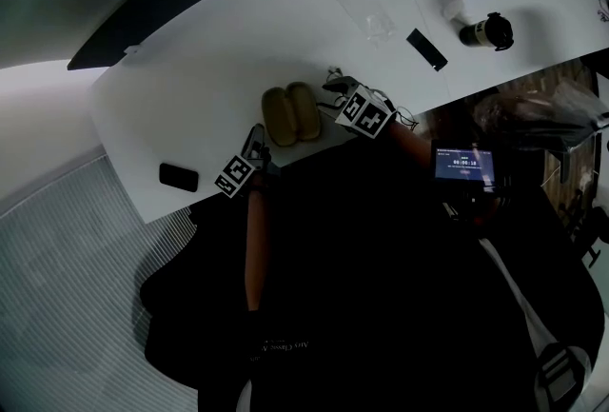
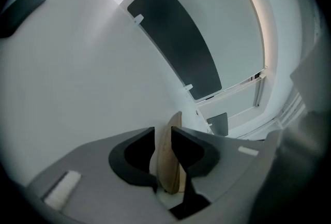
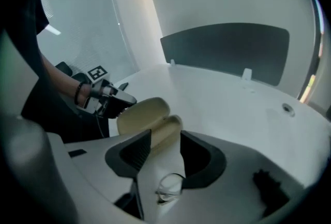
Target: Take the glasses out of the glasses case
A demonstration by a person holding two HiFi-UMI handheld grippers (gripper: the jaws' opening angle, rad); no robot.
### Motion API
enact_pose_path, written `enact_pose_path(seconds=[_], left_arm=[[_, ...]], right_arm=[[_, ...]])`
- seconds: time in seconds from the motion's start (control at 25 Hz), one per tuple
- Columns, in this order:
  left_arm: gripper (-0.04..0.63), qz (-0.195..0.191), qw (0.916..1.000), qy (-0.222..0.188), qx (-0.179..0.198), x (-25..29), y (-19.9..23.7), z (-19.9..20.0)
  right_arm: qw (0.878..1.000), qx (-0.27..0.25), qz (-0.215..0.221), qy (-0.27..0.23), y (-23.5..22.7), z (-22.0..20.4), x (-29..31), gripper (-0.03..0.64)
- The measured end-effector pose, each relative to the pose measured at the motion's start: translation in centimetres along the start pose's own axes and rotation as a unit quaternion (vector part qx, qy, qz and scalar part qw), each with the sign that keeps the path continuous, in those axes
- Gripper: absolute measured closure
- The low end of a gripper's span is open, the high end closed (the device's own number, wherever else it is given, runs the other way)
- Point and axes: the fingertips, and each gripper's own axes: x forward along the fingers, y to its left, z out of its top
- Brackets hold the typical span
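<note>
The head view looks steeply down from well above the table [image 1: 181, 106], with the case [image 1: 291, 113] near its middle. The left gripper view sits low and close at the case's edge, facing across the table. The right gripper view looks from the opposite side toward the left gripper [image 3: 124, 100], and all three views share the case.

Free tabletop [image 1: 190, 82] beyond glasses case [image 1: 290, 113]
</note>
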Motion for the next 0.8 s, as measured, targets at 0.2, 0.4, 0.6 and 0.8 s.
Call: enact_pose_path(seconds=[0.2,0.4,0.6,0.8], left_arm=[[0.53,-0.065,0.9945,0.021,-0.079,0.6,-0.5,-1.1],[0.589,-0.107,0.9924,0.05,-0.034,0.6,-4.6,-1.5],[0.591,-0.165,0.9751,0.146,0.024,1.8,-10.2,-3.8],[0.591,-0.167,0.9611,0.212,0.059,4.3,-12.7,-6.8]], right_arm=[[0.997,0.007,0.057,0.054,3.7,-1.7,3.0,0.433],[0.995,0.051,0.051,0.068,2.3,-3.5,3.7,0.433],[0.996,0.064,0.051,0.045,2.0,-3.1,3.5,0.433],[0.997,0.066,0.01,-0.05,-0.2,0.2,0.4,0.433]])
